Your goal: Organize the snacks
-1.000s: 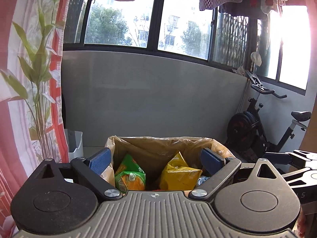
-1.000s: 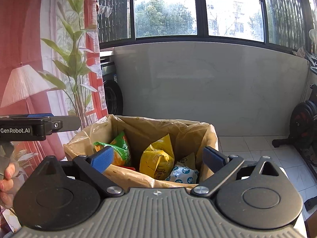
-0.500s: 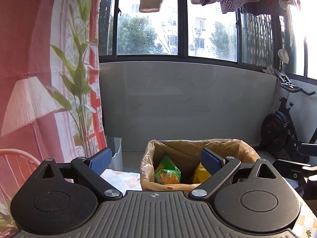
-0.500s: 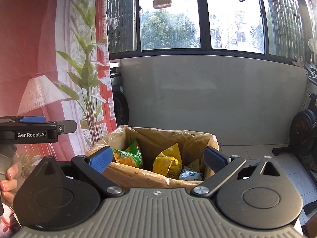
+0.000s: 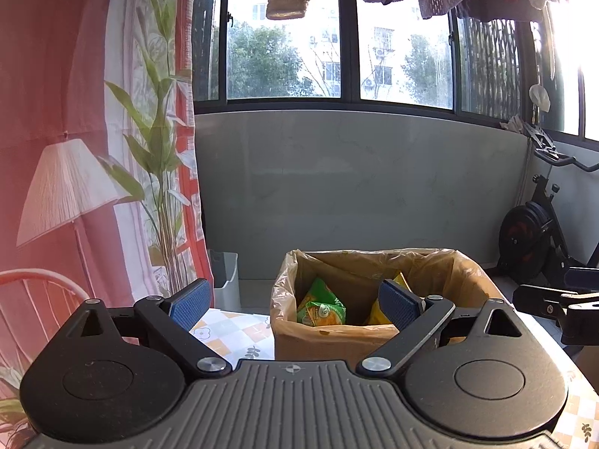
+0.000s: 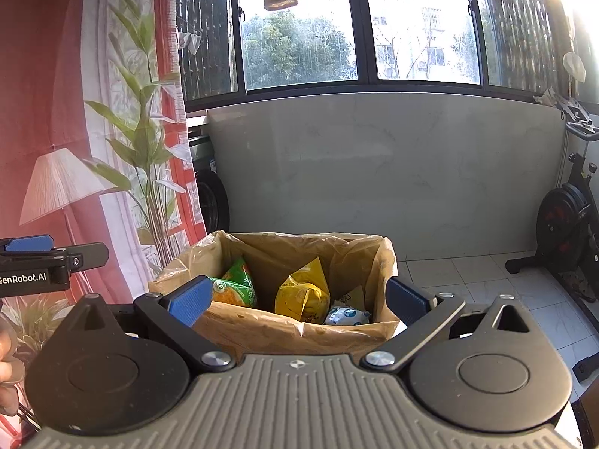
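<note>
left gripper: jaws spread, empty | right gripper: jaws spread, empty | plastic-lined brown cardboard box on checked tablecloth | inside: green snack bag left, yellow snack bag middle, white-blue packet right

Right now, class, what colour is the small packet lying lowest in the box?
White with blue spots, clearest in the right wrist view.
</note>
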### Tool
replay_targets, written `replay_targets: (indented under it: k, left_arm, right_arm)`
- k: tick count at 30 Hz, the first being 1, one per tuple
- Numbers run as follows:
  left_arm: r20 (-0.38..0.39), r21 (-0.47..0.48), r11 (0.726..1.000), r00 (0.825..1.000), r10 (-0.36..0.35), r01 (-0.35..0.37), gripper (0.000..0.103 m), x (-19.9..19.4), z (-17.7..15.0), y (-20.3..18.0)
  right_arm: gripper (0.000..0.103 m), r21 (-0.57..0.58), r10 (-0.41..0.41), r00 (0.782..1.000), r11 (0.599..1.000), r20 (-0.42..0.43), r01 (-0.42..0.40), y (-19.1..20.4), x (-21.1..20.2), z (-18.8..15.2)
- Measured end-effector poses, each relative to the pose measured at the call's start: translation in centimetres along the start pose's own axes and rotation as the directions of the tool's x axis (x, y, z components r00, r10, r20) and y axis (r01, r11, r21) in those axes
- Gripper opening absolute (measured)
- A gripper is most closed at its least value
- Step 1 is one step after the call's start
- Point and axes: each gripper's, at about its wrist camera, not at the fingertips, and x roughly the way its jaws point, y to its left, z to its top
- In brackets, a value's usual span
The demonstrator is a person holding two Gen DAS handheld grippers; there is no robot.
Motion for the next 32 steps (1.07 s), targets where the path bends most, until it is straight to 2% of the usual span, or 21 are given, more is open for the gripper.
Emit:
replay_targets:
  k: [32]
  left_arm:
    - [-0.060,0.010,0.999,0.998,0.035,-0.034,0.097,0.3,-1.3,0.0]
  right_arm:
    - [0.101,0.031,-0.014,0.999,0.999,-0.050,0.016,-1.1,0.3,-1.5]
